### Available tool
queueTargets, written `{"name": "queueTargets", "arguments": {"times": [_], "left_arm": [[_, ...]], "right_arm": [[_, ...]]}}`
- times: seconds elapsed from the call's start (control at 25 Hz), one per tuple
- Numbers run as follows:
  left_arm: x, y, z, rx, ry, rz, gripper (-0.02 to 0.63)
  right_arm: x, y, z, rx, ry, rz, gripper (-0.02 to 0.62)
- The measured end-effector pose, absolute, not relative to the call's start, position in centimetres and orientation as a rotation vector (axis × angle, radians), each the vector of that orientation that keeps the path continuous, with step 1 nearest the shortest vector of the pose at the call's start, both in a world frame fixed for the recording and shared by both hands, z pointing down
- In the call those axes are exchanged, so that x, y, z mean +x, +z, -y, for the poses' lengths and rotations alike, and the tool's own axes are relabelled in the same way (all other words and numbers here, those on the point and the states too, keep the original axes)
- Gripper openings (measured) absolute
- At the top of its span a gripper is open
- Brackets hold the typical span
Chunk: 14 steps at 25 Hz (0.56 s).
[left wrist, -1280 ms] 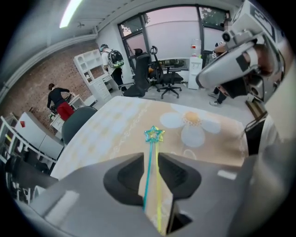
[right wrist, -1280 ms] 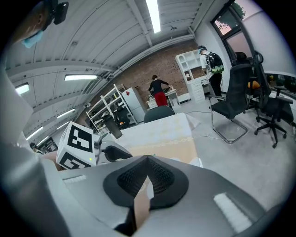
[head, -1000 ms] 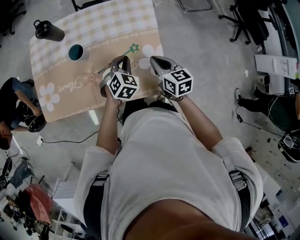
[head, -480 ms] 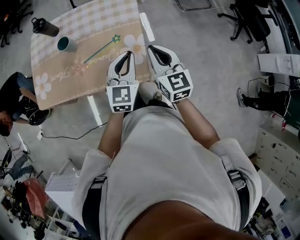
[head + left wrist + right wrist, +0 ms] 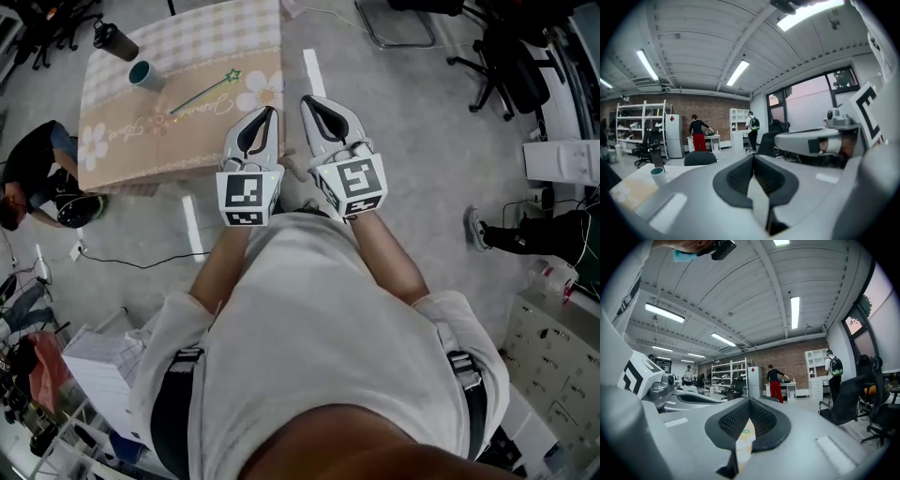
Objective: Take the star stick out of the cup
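The star stick (image 5: 202,93) lies flat on the checked tablecloth (image 5: 187,37), outside the teal cup (image 5: 145,75), which stands upright to its left. My left gripper (image 5: 269,112) and right gripper (image 5: 308,99) are side by side close to my body, past the table's near right corner and apart from the stick. Both are shut with nothing in them. In the left gripper view the cup (image 5: 658,176) stands far off at the left. In the right gripper view the green star (image 5: 746,431) shows small below the closed pads.
A dark bottle (image 5: 114,39) stands at the table's far corner behind the cup. A person (image 5: 28,178) crouches at the table's left end. Office chairs (image 5: 506,66) stand at the right, and a cable (image 5: 122,267) runs over the floor. A person in red trousers (image 5: 698,136) stands far back.
Both grippers have drawn back from over the table toward my body, and the table now sits farther away. Both jaws stayed shut. The stick and cup have not moved on the cloth.
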<state>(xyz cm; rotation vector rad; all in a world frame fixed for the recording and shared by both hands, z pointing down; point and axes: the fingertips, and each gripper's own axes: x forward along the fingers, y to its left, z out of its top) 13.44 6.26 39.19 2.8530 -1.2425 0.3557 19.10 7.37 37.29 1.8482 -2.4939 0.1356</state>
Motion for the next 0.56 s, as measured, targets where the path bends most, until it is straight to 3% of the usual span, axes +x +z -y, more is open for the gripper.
{"name": "queueTargets", "arguments": {"times": [0.56], "left_arm": [[13.8, 39.3, -9.9, 2.816, 0.419, 1.228, 0.003]], "right_arm": [[19.8, 37.6, -11.6, 1.906, 0.157, 2.525, -0.002]]}}
